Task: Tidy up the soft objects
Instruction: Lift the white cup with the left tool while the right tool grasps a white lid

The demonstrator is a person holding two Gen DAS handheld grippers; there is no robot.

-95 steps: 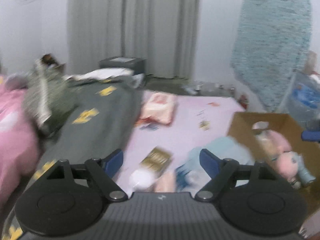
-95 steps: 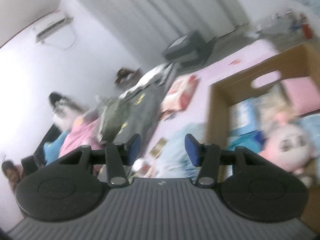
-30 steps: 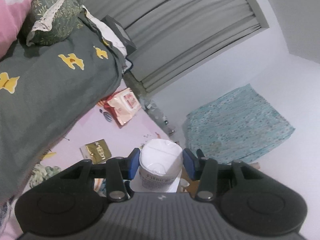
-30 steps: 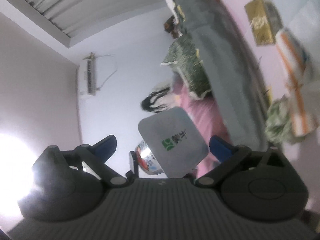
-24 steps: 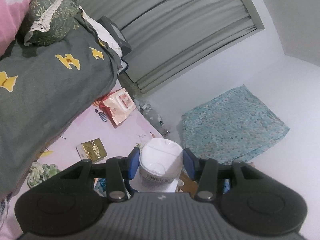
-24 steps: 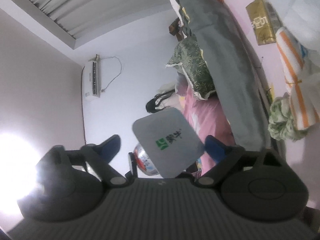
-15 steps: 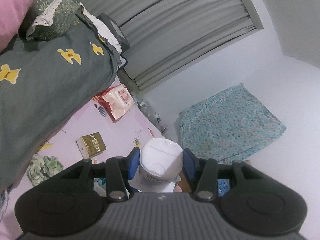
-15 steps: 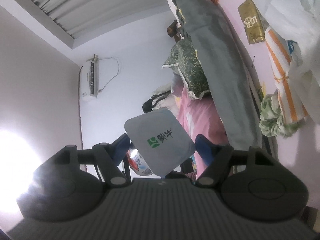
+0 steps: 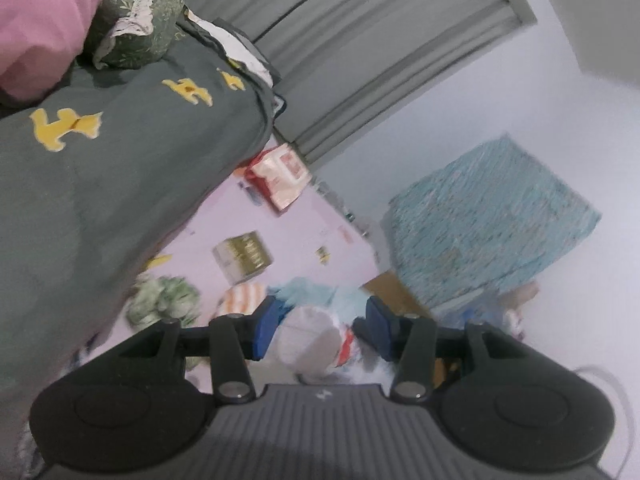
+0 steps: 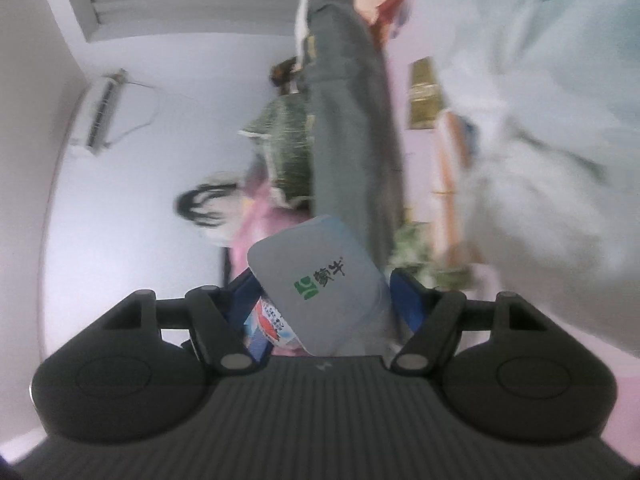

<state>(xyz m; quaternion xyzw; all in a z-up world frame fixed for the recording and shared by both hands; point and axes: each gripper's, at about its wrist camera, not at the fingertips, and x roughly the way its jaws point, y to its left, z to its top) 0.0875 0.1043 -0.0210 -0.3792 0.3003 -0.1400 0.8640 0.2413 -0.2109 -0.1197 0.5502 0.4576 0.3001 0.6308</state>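
In the right wrist view my right gripper [image 10: 320, 300] is shut on a yogurt cup with a grey foil lid and a green logo [image 10: 316, 284]. In the left wrist view my left gripper [image 9: 320, 320] is open, and a white-lidded cup [image 9: 308, 340] sits blurred and tilted between the fingers, slipping downward. On the pink floor lie a green floral cloth [image 9: 168, 300], an orange-striped cloth [image 9: 240, 298] and a light blue soft item [image 9: 304, 292]. A cardboard box [image 9: 396, 296] stands just beyond them.
A dark grey quilt with yellow shapes [image 9: 120, 168] covers the bed on the left, with a green pillow [image 9: 136, 12] and pink bedding [image 9: 40, 20]. A gold box [image 9: 242, 256] and a red-white packet [image 9: 280, 176] lie on the floor. A teal blanket [image 9: 488, 220] hangs on the wall.
My left gripper has opened and let go of the white-lidded cup, which drops lower. My right gripper has closed on the yogurt cup and swung toward the floor.
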